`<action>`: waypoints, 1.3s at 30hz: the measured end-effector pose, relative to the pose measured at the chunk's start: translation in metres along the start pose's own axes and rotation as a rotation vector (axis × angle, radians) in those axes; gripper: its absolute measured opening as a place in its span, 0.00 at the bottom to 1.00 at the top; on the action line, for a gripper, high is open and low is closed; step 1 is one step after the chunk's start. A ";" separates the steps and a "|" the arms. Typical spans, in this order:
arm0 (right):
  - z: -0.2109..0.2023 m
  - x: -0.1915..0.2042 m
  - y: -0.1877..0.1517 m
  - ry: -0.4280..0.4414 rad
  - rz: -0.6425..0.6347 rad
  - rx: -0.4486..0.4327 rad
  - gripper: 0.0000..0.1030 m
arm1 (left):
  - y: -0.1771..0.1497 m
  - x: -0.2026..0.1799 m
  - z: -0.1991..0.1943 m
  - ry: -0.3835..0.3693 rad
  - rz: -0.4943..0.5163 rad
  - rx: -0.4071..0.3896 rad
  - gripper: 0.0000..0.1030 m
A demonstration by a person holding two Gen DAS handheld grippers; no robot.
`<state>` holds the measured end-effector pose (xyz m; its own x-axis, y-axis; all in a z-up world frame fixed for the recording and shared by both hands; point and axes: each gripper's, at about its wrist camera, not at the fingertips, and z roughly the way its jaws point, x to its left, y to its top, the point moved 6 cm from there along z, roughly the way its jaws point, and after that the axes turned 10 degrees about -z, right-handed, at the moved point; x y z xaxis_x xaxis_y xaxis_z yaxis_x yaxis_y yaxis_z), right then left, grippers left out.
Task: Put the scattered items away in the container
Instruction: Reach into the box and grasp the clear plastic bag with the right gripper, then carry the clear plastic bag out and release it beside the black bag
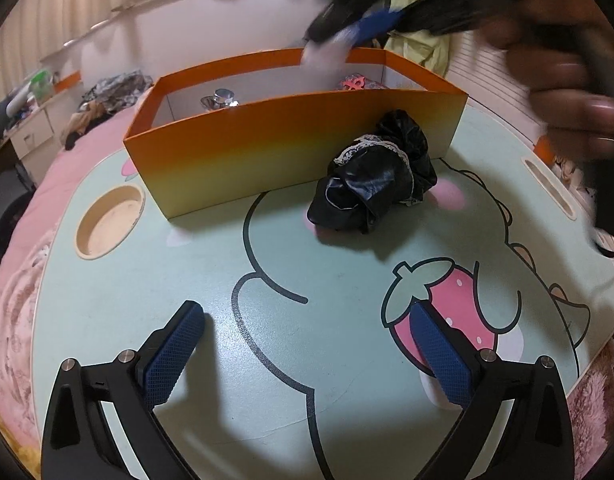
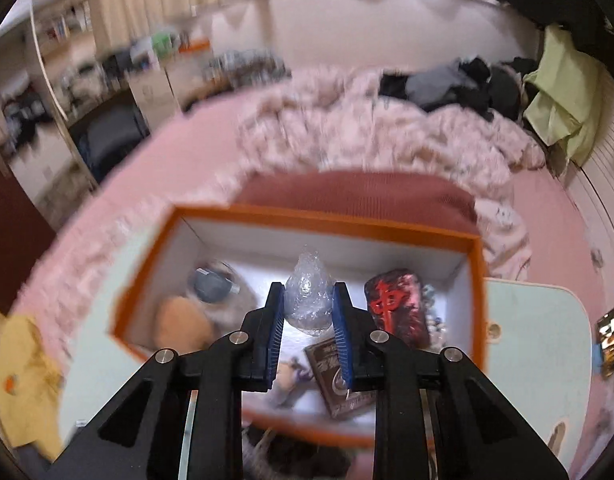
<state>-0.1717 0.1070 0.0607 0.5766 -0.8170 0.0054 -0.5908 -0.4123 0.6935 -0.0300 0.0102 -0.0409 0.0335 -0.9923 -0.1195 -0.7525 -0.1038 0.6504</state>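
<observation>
An orange box (image 1: 267,136) stands on the pale green cartoon table (image 1: 187,280). A black scrunchie with white lace (image 1: 379,176) lies on the table against the box's front wall. My left gripper (image 1: 307,320) is open and empty, low over the table well short of the scrunchie. My right gripper (image 2: 309,296) is shut on a clear crinkly plastic bundle (image 2: 309,300) and holds it above the inside of the box (image 2: 307,216). It shows blurred over the box's far rim in the left wrist view (image 1: 339,44). The box holds a red-character pouch (image 2: 399,308), a dark card (image 2: 335,376), a round grey item (image 2: 211,284) and a tan soft item (image 2: 183,320).
The table sits on a bed with pink bedding (image 2: 179,168) and a fluffy blanket (image 2: 387,132). It has a round cup recess (image 1: 111,220) at left and a slot handle (image 1: 551,188) at right. Clothes (image 2: 467,84) are piled at the far side. A yellow cloth (image 2: 23,376) lies at left.
</observation>
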 end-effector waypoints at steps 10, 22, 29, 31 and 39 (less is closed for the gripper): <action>-0.055 -0.016 -0.077 0.080 0.141 -0.019 0.24 | 0.000 0.001 0.000 -0.001 0.000 0.001 1.00; -0.019 -0.005 -0.119 0.169 0.182 0.051 0.27 | 0.002 0.001 0.000 -0.001 0.000 0.001 1.00; -0.032 -0.015 -0.126 0.145 0.250 0.000 0.56 | 0.002 0.001 0.000 -0.001 0.000 0.001 1.00; -0.044 -0.018 -0.126 0.090 0.254 -0.046 0.71 | 0.003 0.001 0.000 -0.001 -0.001 0.001 1.00; -0.050 -0.006 -0.151 -0.015 0.159 0.022 0.74 | 0.004 0.003 0.001 -0.027 -0.027 -0.002 1.00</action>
<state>-0.0578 0.1940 -0.0084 0.4664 -0.8786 0.1030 -0.6863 -0.2859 0.6688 -0.0337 0.0069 -0.0397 0.0361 -0.9870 -0.1568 -0.7504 -0.1304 0.6480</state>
